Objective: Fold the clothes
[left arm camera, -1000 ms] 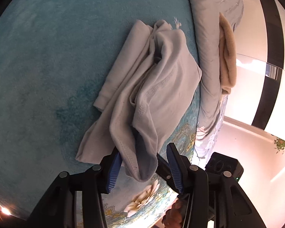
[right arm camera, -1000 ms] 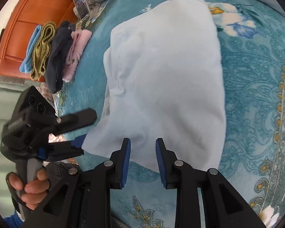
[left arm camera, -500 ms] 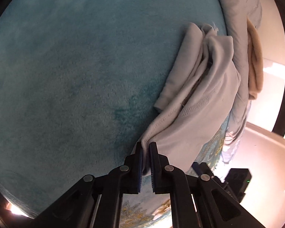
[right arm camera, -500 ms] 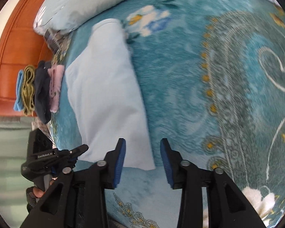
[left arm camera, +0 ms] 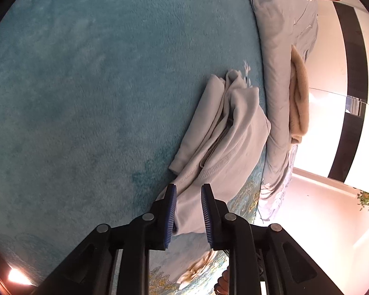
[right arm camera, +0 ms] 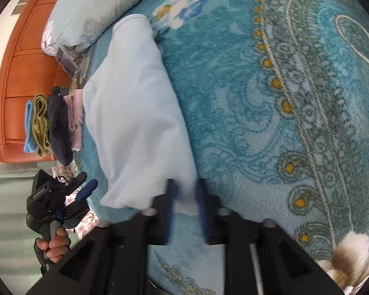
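Observation:
A pale grey garment [left arm camera: 228, 135], folded in loose layers, lies on the teal blanket [left arm camera: 86, 98]. My left gripper [left arm camera: 188, 187] is open at its near corner, and cloth lies between the blue pads [left arm camera: 171, 211]. In the right wrist view the same garment [right arm camera: 135, 110] looks light blue and smooth, stretching away from me. My right gripper [right arm camera: 185, 182] is blurred by motion. It stands open with the garment's near right corner between its fingers. The left gripper [right arm camera: 82, 186] also shows there at the lower left, jaws apart, held by a person's hand [right arm camera: 55, 245].
A grey floral pillow [left arm camera: 283, 49] and a beige cloth [left arm camera: 299, 93] lie past the garment. A row of folded clothes [right arm camera: 56, 123] sits against the orange headboard [right arm camera: 24, 73]. The patterned blanket [right arm camera: 270, 98] spreads to the right, and its edge runs just behind both grippers.
My left gripper, shut on the garment's edge half a second ago, has opened, and the garment lies flatter. My right gripper has slid left onto the garment's near corner, its fingers closer together.

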Demonstrator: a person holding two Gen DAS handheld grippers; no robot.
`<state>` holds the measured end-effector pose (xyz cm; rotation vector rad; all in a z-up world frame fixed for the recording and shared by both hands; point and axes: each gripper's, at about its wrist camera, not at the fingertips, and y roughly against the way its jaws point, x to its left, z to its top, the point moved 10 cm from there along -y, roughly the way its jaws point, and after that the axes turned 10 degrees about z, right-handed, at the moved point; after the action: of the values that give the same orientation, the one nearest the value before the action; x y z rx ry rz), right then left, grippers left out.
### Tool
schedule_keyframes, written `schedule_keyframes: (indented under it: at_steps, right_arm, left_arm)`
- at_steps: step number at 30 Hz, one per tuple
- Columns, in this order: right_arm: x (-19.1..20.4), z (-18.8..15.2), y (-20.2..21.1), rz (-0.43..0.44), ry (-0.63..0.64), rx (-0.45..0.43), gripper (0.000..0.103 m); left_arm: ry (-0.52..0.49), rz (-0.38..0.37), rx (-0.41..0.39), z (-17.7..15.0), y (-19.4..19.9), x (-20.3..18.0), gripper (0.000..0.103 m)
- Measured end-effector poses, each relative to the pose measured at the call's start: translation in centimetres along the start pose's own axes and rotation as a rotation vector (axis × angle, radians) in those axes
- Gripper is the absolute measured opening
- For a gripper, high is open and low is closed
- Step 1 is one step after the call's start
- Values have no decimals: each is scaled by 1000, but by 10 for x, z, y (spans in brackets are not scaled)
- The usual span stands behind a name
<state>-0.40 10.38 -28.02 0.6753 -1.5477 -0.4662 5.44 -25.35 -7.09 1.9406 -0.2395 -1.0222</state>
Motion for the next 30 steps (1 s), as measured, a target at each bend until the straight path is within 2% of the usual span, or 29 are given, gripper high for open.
schedule_keyframes:
  at_steps: [5, 7, 9, 11, 13, 15, 18, 20, 24, 25, 26, 28, 30]
  right_arm:
    - [8, 4, 11, 9, 27, 13, 5]
    - [13, 9, 19, 5, 70, 33, 5]
    - [13, 20, 30, -41, 149, 66, 4]
    - [5, 40, 51, -106, 215, 73, 4]
    - [-3, 67, 69, -152, 227, 52, 4]
    - [-10, 91, 82, -180, 227, 40, 5]
    - [-15, 109, 87, -199, 222, 47, 5]
    - [-13, 109, 86, -183, 230, 49, 6]
    - [-16, 109, 101, -152, 194, -33, 8]
    - [-20, 109, 108, -140, 167, -71, 14]
    - [-25, 108, 116, -132, 131, -116, 29]
    - [-33, 98, 125, -81, 58, -186, 38]
    - [-40, 79, 118, -24, -4, -191, 39]
  left_arm:
    - [-10, 0, -2, 2, 2, -1, 24]
    - [-18, 0, 0, 2, 3, -2, 24]
    - [-26, 1, 2, 3, 4, -4, 24]
    - [-34, 1, 2, 4, 5, -6, 24]
    - [-41, 1, 0, 6, 5, -10, 24]
    - [-57, 4, 2, 9, 2, -19, 24]
    - [-91, 13, 0, 15, -9, -39, 25]
    - [-111, 19, -7, 3, -24, -51, 31]
    - [-143, 21, -28, 28, -20, -61, 47]
    - [-150, 22, -30, 32, -24, -66, 49]
    - [-161, 26, -30, 35, -29, -71, 52]
    - [-180, 46, -26, 46, -43, -91, 56]
    - [-202, 78, -18, 49, -53, -97, 56]
